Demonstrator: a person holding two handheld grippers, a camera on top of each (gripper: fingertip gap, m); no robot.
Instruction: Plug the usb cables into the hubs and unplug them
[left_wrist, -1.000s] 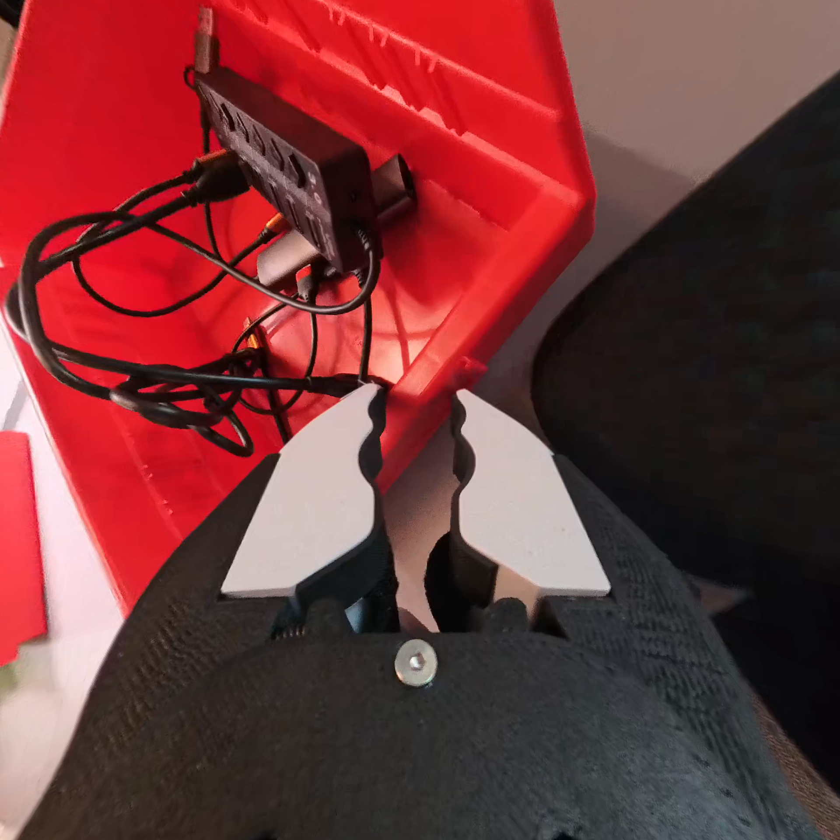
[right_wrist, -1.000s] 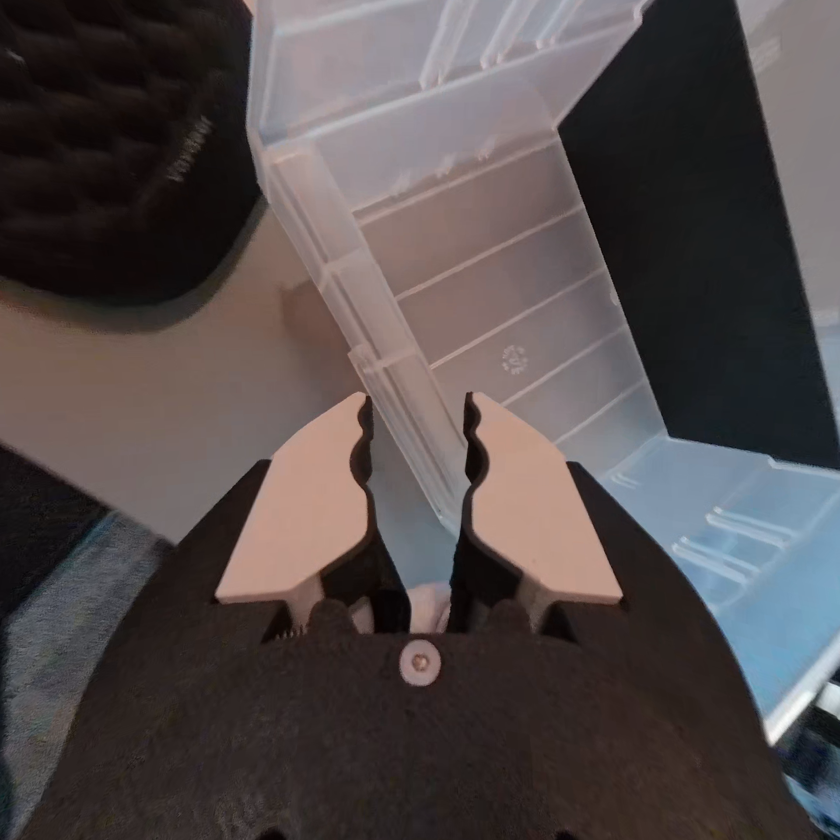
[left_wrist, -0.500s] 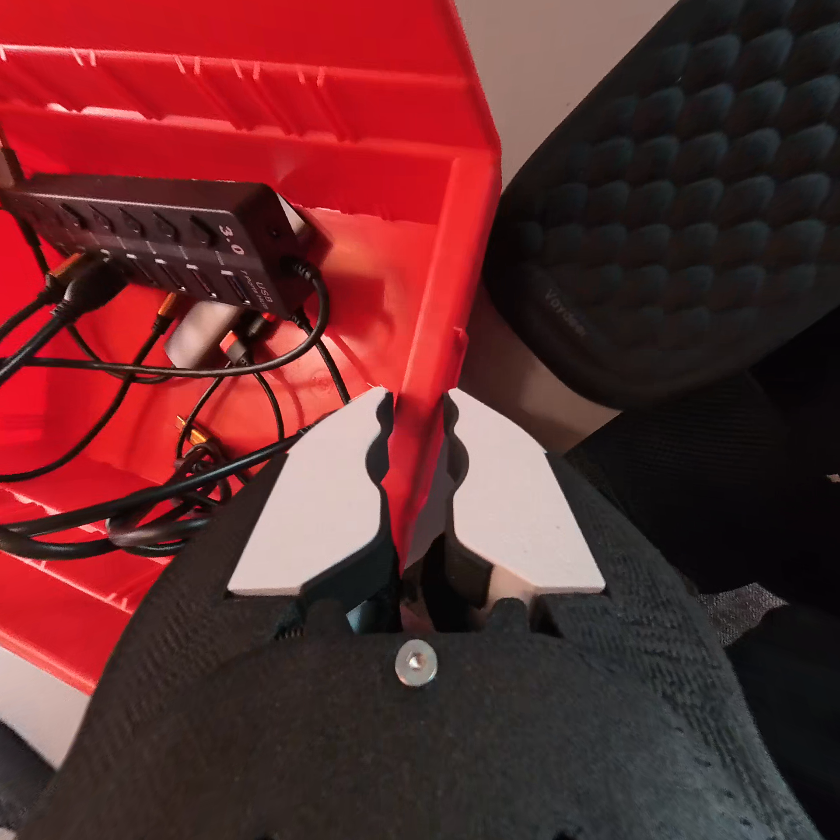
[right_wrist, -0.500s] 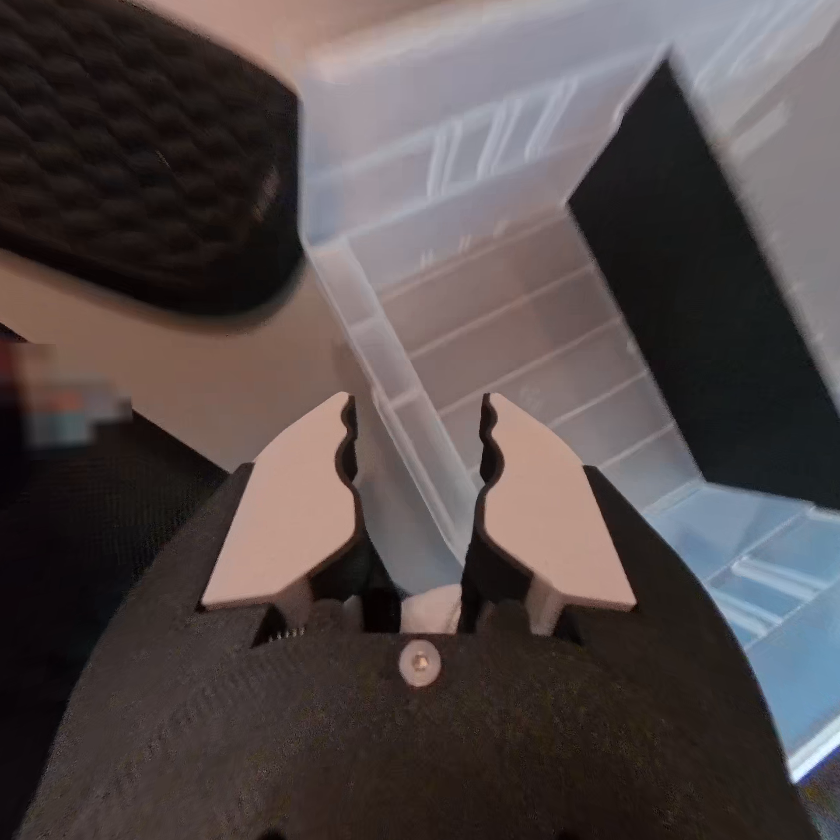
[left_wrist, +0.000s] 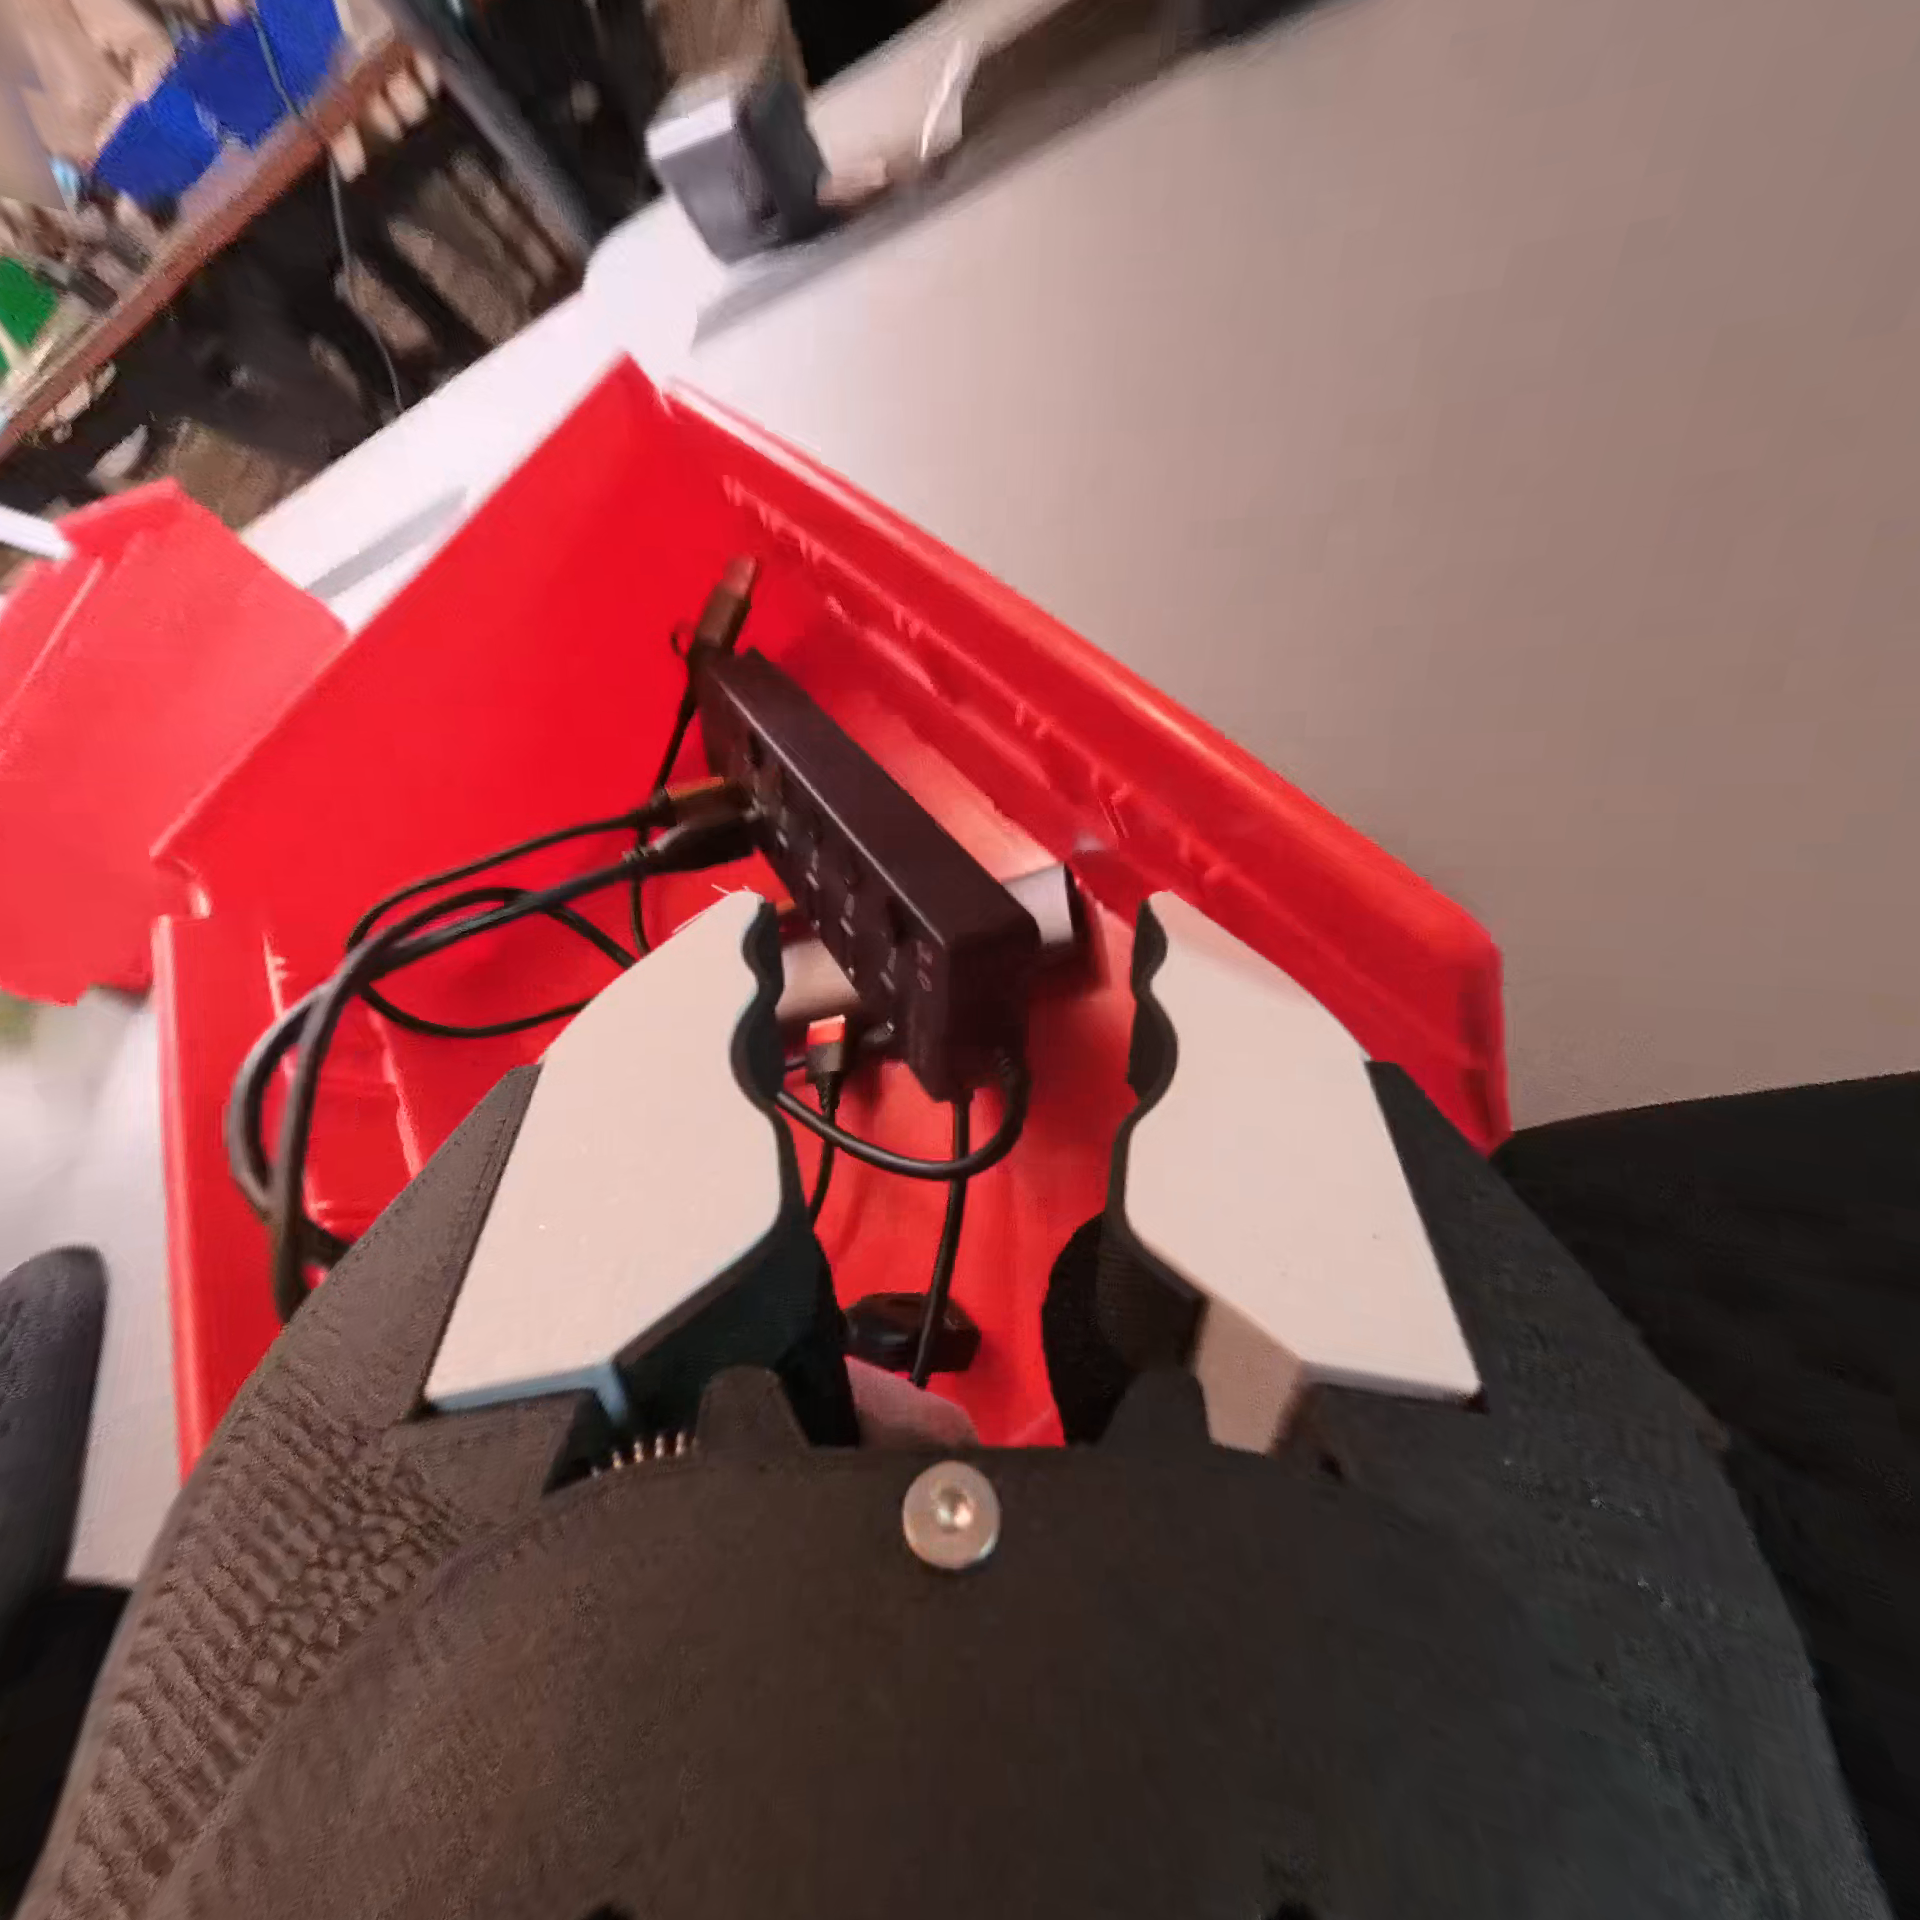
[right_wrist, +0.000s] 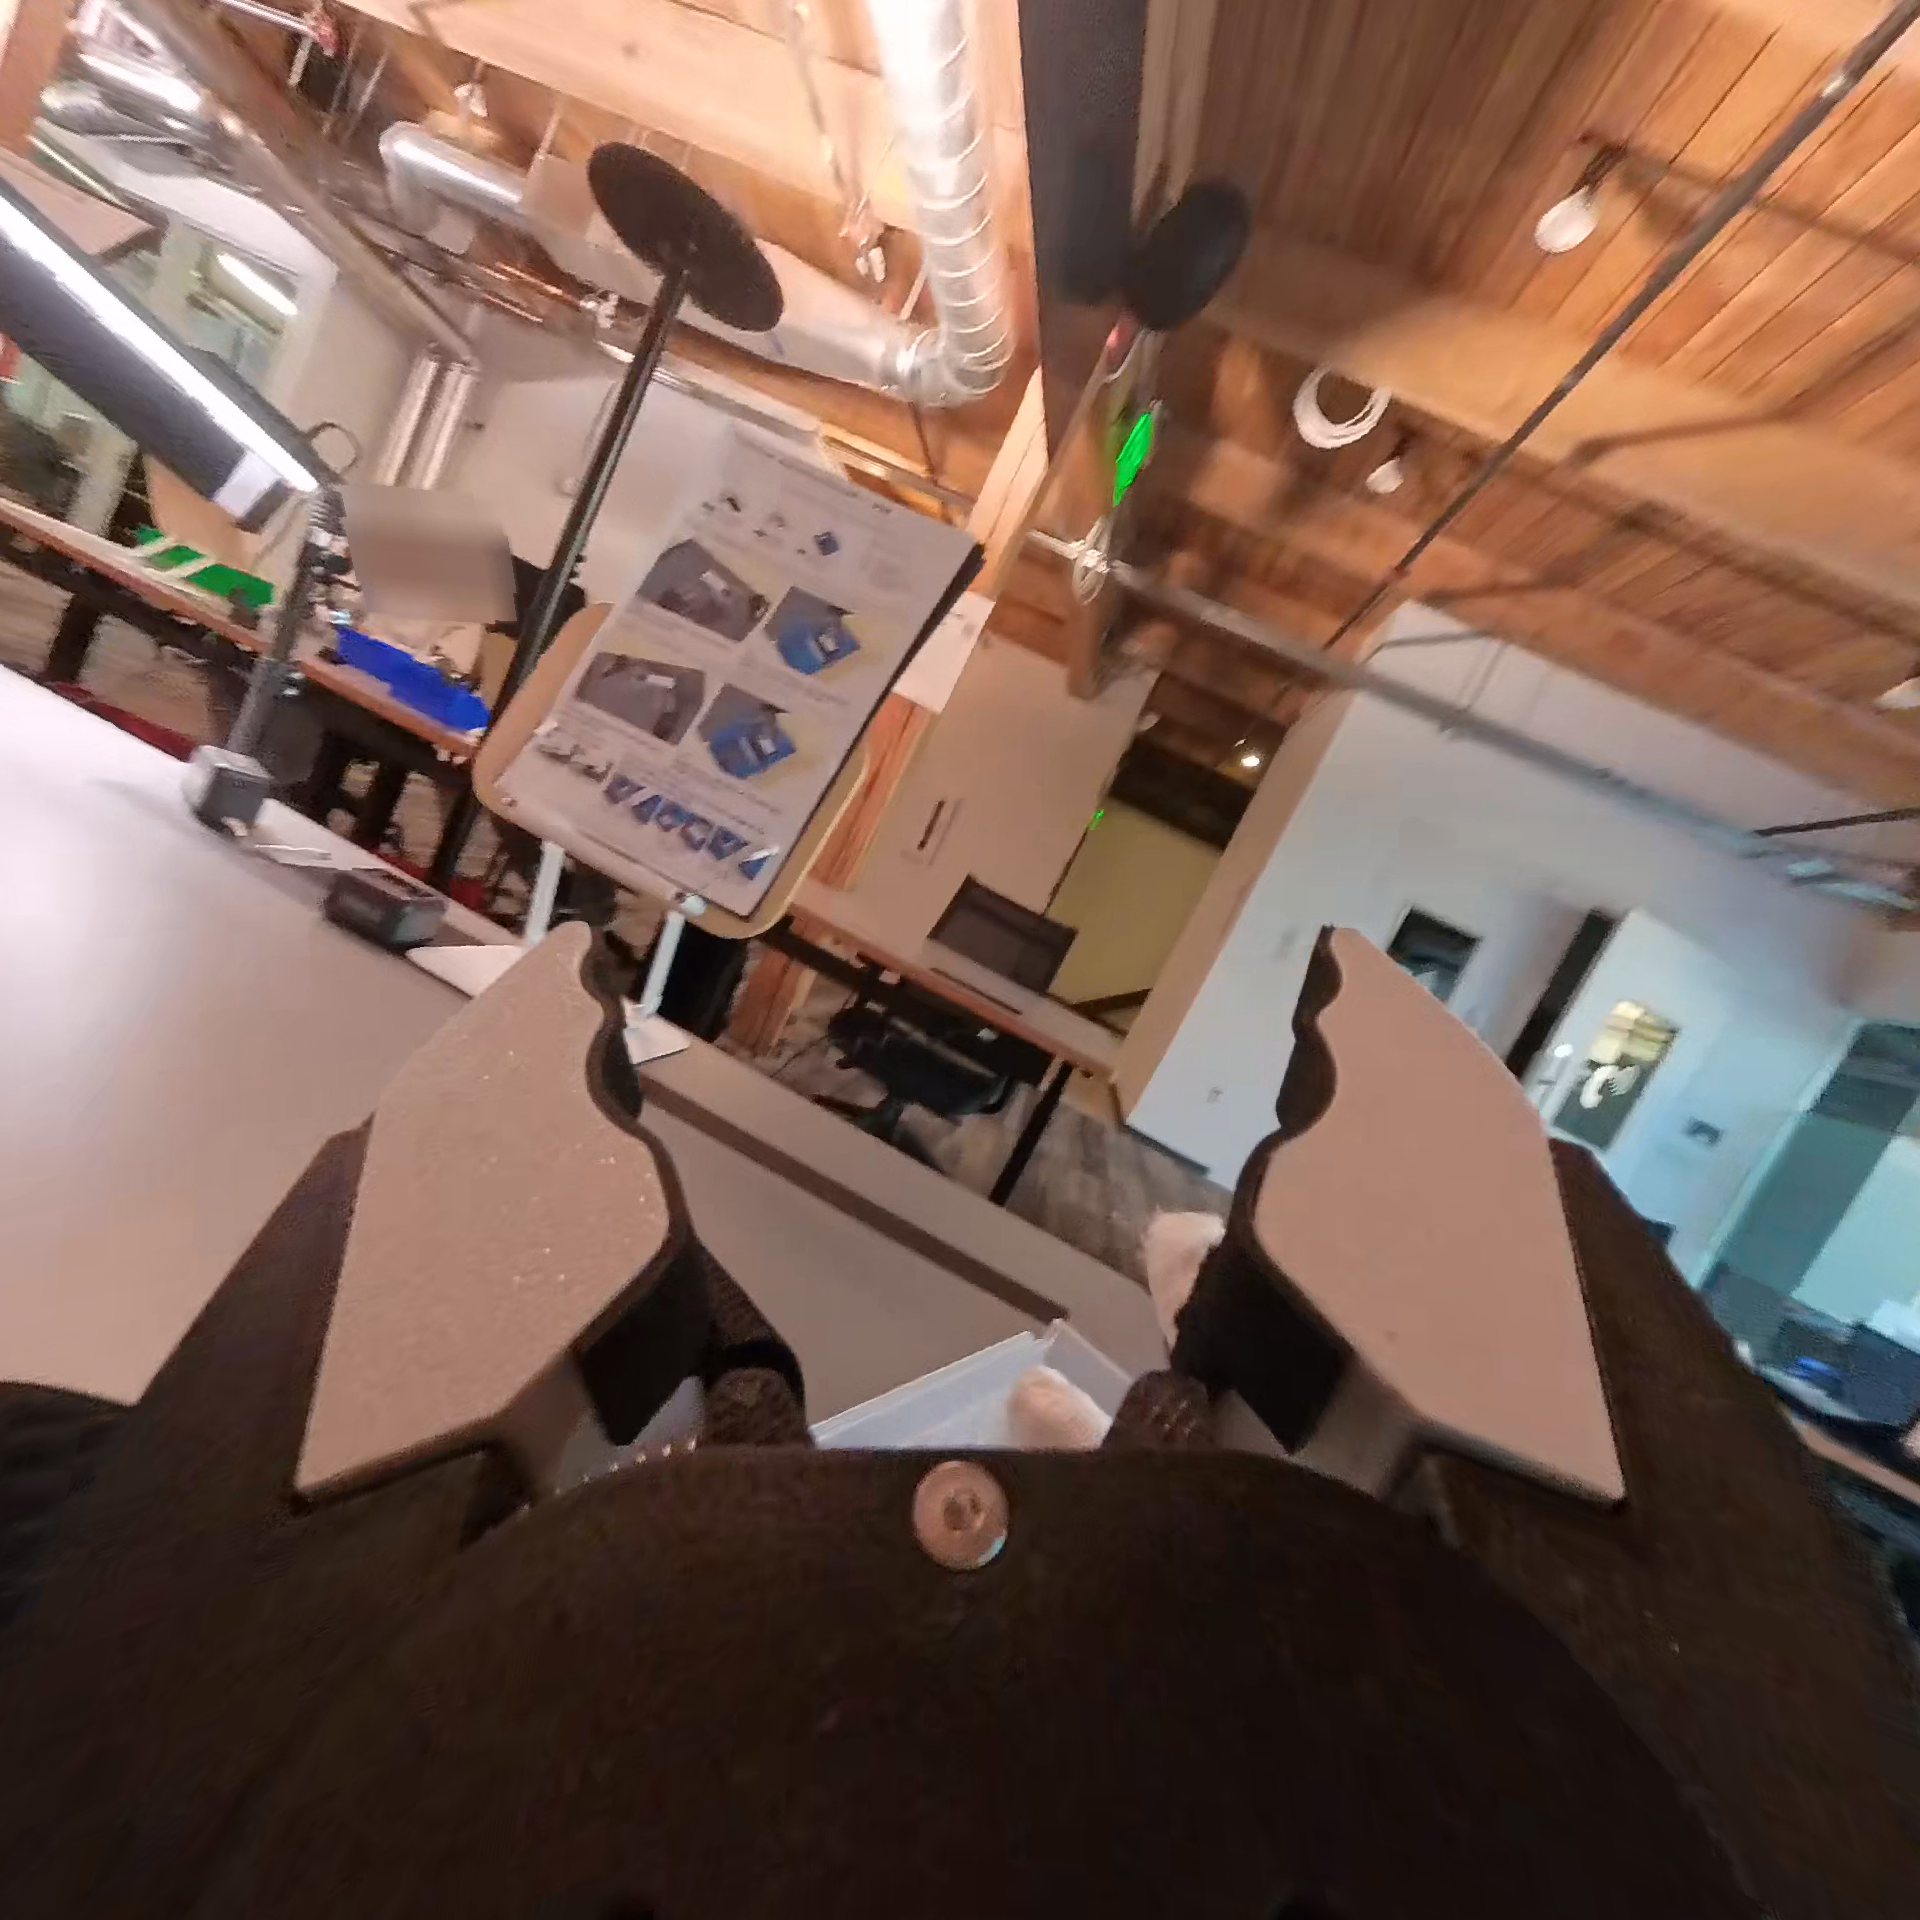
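Note:
A black USB hub (left_wrist: 873, 868) lies in a red bin (left_wrist: 1195, 790) on the white table, with a grey hub (left_wrist: 1039, 899) partly hidden behind it. Several black cables (left_wrist: 436, 935) with gold-coloured plugs (left_wrist: 701, 800) lie coiled in the bin; at least one sits at the hub's side. My left gripper (left_wrist: 945, 935) is open and empty, held over the bin's near side with the hub's end between its fingertips in view. My right gripper (right_wrist: 956, 961) is wide open and empty, tilted up at the room. No hub or cable shows in the right wrist view.
A second red bin (left_wrist: 125, 727) stands left of the first. A clear bin's rim (right_wrist: 966, 1392) shows under my right gripper. A sheet of pictures on a stand (right_wrist: 727, 686) and small grey boxes (right_wrist: 379, 914) are at the table's far edge. A black padded thing (left_wrist: 1714, 1299) lies right of the red bin. My right fingertips sit around 70 cm from my left ones.
Both grippers let go of the bin walls and opened wide. The left one now hovers over the red bin's inside. The right one swung up from the clear bin to face the room.

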